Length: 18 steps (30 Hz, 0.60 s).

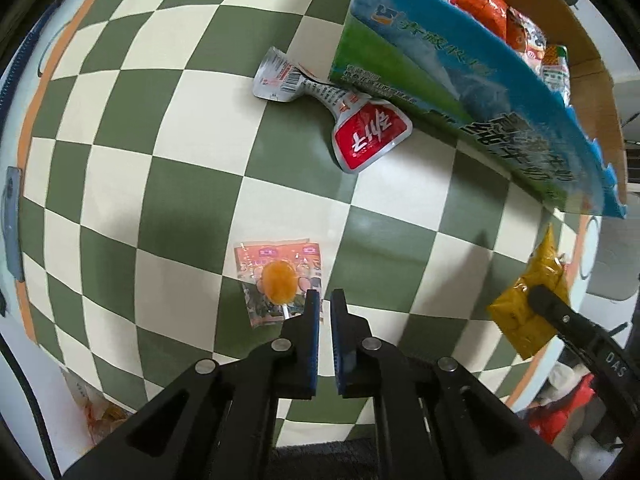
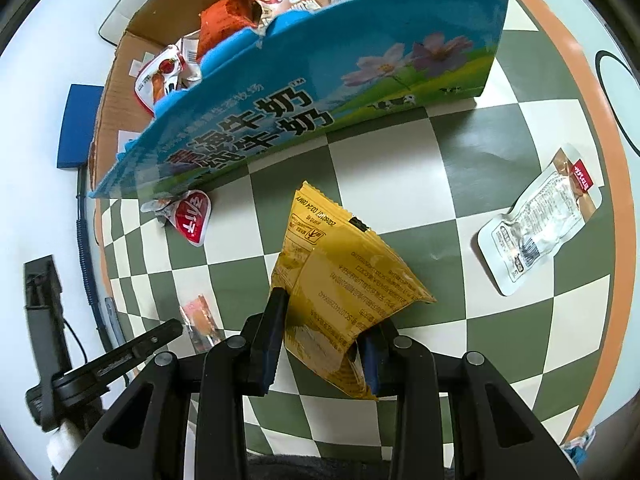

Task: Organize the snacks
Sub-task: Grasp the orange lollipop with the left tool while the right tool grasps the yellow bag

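Note:
My right gripper [image 2: 324,320] is shut on a yellow snack packet [image 2: 340,280] and holds it above the checkered cloth; it also shows at the right of the left wrist view [image 1: 528,304]. My left gripper [image 1: 325,300] is nearly shut and empty, just right of an orange lollipop in a clear wrapper [image 1: 278,282]. A red and silver pouch [image 1: 364,132] lies against the blue milk carton box [image 1: 460,80], which holds several snacks. The box [image 2: 320,92] stands ahead of the yellow packet. A white sealed packet [image 2: 536,220] lies to the right.
The green and cream checkered cloth [image 1: 180,184] has an orange border. A blue block [image 2: 78,126] and a grey device [image 2: 136,0] lie left of and behind the box. Another orange wrapper [image 1: 102,412] sits at the cloth's lower left edge.

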{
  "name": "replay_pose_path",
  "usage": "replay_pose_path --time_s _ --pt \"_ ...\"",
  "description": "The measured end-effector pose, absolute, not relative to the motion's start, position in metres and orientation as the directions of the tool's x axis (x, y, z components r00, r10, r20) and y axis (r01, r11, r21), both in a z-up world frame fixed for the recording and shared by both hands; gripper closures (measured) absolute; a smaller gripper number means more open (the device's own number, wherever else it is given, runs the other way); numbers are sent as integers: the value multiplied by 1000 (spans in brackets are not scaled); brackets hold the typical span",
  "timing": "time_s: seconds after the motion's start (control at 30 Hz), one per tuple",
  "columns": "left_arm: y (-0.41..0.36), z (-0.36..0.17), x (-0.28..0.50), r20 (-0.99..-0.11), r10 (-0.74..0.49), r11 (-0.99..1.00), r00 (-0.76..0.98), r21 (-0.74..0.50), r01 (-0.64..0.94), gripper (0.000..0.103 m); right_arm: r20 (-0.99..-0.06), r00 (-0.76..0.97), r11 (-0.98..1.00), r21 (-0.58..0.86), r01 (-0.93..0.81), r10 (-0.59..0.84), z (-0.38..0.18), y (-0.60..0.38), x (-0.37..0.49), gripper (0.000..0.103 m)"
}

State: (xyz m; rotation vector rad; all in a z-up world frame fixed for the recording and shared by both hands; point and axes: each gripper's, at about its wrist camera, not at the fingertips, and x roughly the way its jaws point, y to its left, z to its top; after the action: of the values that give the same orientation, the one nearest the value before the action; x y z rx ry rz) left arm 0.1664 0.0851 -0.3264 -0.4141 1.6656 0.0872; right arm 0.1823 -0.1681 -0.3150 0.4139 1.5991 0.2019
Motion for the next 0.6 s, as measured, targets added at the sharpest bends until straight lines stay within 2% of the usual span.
replay_pose_path --time_s 0.03,0.1,0.23,0.3,0.37,0.47,0.53,0.57,0.6 --pt "88 -330 167 -969 -231 927 -84 -193 -323 95 -922 -26 915 378 139 385 -314 -168 182 67" --pt "96 -345 167 -958 -262 914 -113 -209 -346 76 -921 -25 914 382 137 388 -313 -167 182 67" --pt "105 -362 165 -958 -259 904 -122 -196 -380 59 -918 -25 911 388 137 395 -311 -167 181 68" --pt "106 -370 166 -963 -238 908 -128 -174 -381 45 -918 -27 912 389 134 396 -310 -168 181 68" --pt "102 -383 172 -967 -209 920 -147 -144 -363 45 -919 -27 912 388 133 394 -309 -168 180 67" --pt "93 -397 171 -968 -158 942 -195 -89 -324 35 -917 -31 911 390 137 397 -310 -168 180 68" --pt "84 -400 174 -971 -104 957 -216 -39 -286 35 -917 -34 911 391 133 398 -311 -167 179 67" --pt "80 -399 175 -974 -85 960 -208 -24 -279 39 -916 -35 911 391 130 399 -310 -166 179 67" --pt "77 -395 176 -978 -85 959 -193 -27 -284 53 -917 -35 912 390 124 397 -310 -165 179 68"
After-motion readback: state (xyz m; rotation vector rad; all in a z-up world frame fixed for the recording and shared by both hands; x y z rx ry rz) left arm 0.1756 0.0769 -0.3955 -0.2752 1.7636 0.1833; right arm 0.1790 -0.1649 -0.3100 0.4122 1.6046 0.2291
